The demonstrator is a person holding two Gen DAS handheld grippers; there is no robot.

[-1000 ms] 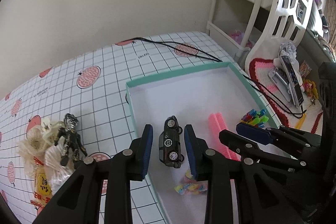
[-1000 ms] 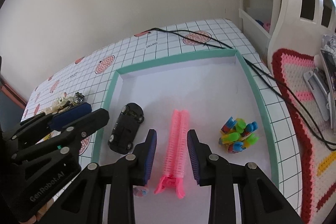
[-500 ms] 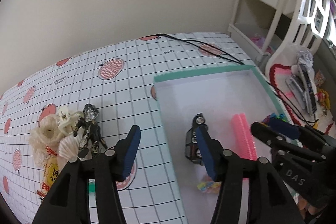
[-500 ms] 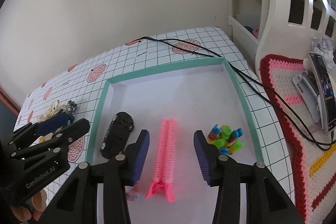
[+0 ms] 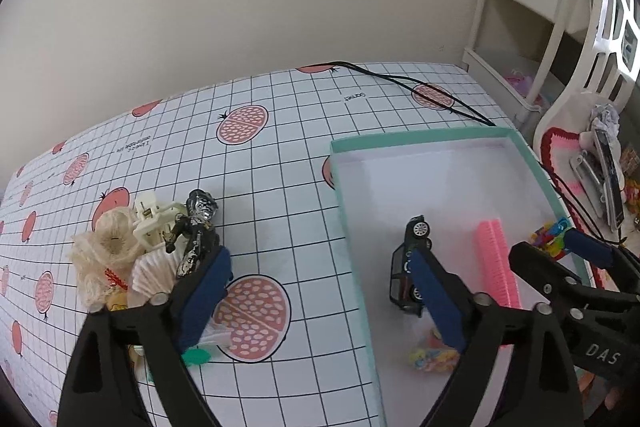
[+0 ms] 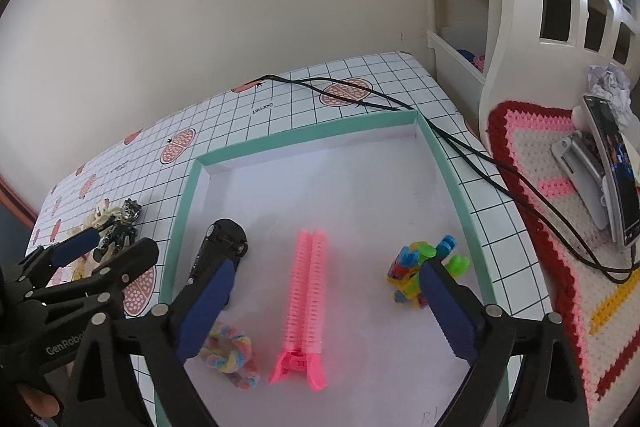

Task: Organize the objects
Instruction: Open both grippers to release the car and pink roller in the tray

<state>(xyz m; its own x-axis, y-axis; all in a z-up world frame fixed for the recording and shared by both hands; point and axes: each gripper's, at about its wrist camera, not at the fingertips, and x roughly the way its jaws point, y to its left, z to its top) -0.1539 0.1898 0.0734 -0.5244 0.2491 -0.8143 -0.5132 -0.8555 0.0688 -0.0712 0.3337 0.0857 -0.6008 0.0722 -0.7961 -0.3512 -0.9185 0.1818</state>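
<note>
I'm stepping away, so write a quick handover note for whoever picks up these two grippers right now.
Left gripper: open, empty, over the tray's left edge.
Right gripper: open, empty, above the pink hair clip.
Done: toy car, pink hair clip, building-block toy and hair tie lie in the tray.
Left: the figurine, white claw clip and fluffy pile on the tablecloth.

Both the left gripper [image 5: 320, 291] and the right gripper [image 6: 326, 297] hover side by side, jaws spread wide, holding nothing.
</note>
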